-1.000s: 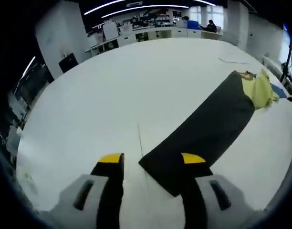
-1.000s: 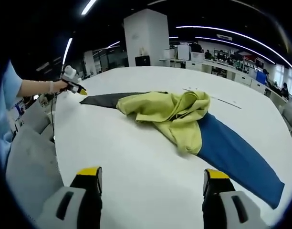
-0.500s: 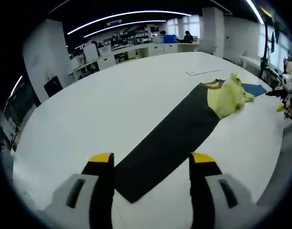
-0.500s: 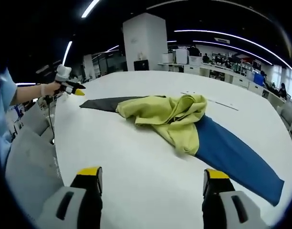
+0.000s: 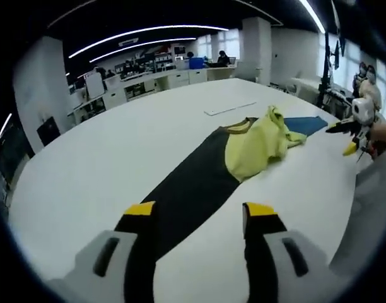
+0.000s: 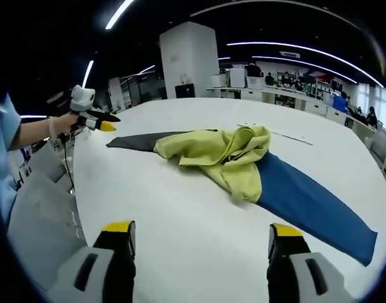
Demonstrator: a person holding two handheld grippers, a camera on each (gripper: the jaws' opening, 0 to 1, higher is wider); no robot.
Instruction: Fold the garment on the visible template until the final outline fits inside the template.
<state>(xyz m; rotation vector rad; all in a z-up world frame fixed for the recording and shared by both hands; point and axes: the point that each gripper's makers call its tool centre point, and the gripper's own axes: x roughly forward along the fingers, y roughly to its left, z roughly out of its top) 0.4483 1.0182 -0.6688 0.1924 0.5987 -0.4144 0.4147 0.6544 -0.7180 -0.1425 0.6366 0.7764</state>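
In the left gripper view my left hand-held gripper [image 5: 196,218] stands with its yellow-tipped jaws spread wide and nothing between them, hovering above the near end of the black strip [image 5: 183,196] that lies flat on the white bench [image 5: 105,170]. Further along that strip, the yellow garment [image 5: 256,144] sits bunched in a loose heap where the black strip meets a blue strip [image 5: 304,124], covering the join. Past the heap, a thin pale line [image 5: 229,108] lies on the bench top. At the right edge I see the other gripper [image 5: 356,126] held up off the bench in a hand [image 5: 383,134].

In the right gripper view my right hand-held gripper [image 6: 198,237] is likewise wide apart and holding nothing, poised over bare bench [image 6: 180,221] short of the cloth. Just beyond lies the blue strip [image 6: 313,205], running off to the right, with the crumpled yellow garment [image 6: 221,154] piled on its far end and spilling onto the black strip [image 6: 133,141], which tapers away to the left. At the left, a gloved hand [image 6: 59,124] holds the left gripper [image 6: 92,118] above the bench edge, near the black strip's tip but not touching it. Desks and a white pillar [image 6: 190,63] stand far behind.
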